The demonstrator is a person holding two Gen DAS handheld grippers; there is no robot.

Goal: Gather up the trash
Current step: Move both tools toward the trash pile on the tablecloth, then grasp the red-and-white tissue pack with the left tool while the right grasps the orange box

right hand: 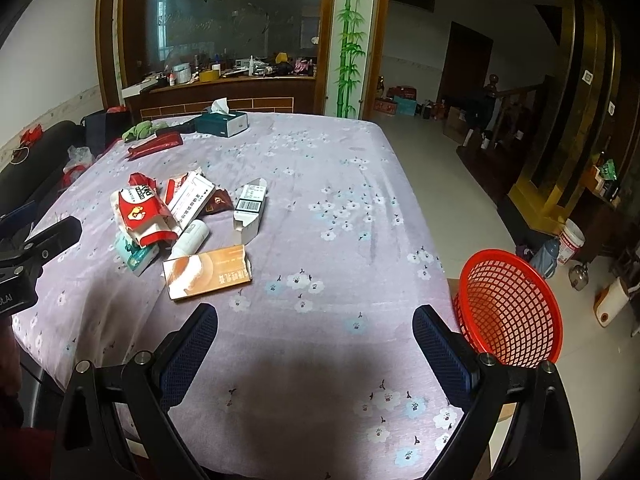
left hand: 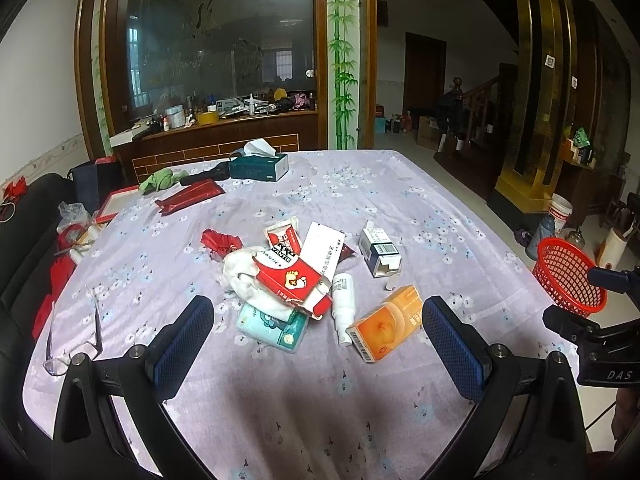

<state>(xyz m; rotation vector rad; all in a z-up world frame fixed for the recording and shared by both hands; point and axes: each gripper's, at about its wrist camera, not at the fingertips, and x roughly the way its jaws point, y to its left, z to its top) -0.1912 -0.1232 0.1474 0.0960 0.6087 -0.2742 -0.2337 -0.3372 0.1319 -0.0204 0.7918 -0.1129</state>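
Teal packet (left hand: 276, 326) half under cartons (left hand: 294, 280)

Beyond the far edge of the lilac floral tablecloth (left hand: 304, 392) we see a dark glass partition (left hand: 208, 40), a bamboo-painted pillar (left hand: 342, 60), pale floor tiles (right hand: 432, 152) and, perhaps, a staircase (left hand: 472, 100).

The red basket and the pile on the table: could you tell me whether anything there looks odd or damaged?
The red basket sits tilted at the table's right edge, mouth toward the camera, nothing visible inside. In the pile, the red carton is torn open, and the white-and-blue box lies with its end flaps open. Both tools are open and hold nothing.
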